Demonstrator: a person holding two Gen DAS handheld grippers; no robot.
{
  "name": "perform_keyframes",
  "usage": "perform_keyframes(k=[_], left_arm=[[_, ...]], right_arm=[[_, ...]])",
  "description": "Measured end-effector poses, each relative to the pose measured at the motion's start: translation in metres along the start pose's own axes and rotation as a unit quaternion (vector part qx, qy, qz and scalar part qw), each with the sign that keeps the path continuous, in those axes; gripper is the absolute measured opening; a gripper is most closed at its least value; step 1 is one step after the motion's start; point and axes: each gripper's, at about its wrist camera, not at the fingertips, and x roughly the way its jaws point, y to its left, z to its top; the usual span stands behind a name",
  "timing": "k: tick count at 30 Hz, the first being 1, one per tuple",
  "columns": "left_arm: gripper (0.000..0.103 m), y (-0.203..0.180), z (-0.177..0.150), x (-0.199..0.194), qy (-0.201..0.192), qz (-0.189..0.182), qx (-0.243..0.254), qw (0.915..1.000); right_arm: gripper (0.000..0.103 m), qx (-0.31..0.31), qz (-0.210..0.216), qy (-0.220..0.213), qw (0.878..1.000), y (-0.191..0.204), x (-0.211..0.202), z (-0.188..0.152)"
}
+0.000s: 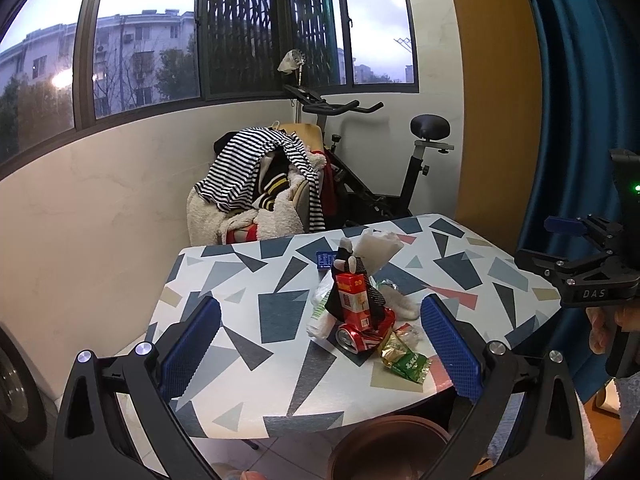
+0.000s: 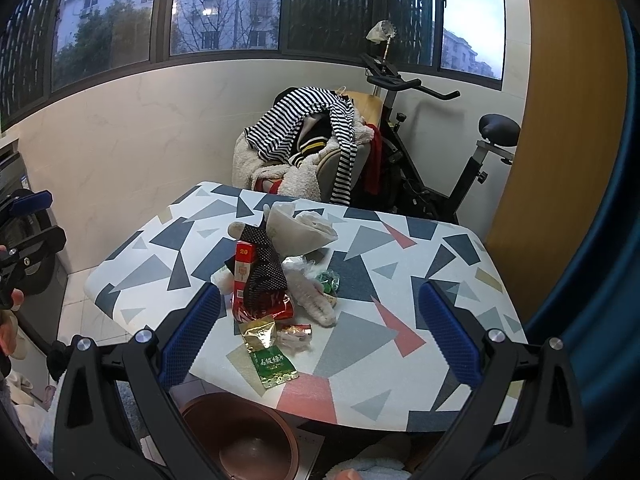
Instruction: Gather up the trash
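Left wrist view: left gripper (image 1: 320, 344) is hovering with jaws spread, empty, above the near edge of the table (image 1: 240, 340). The trash pile (image 1: 360, 304), crushed red can (image 1: 366, 334) foremost, is lying just ahead between the fingers.

Right wrist view: right gripper (image 2: 320, 344) is also hanging released; green packet (image 2: 272, 362) is sitting nearest, brown bin (image 2: 244, 436) waiting below the table edge, likely for drop-off.

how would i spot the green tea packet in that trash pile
Find the table with the triangle-patterned cover, then the trash heap at its middle. The green tea packet lies flat at the heap's near edge, just before the crushed red can; it alone is green and gold.
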Motion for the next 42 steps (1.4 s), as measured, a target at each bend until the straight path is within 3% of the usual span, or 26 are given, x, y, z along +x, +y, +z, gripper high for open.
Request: perform_keyframes(k=[42], left_arm=[[0.098,-0.0037,-0.001,0.0029,-0.006,0.013,0.018,0.9997]], right_arm=[[0.097,0.002,-0.003,0.004,1.0,0.0013,0.004,-0.0039]])
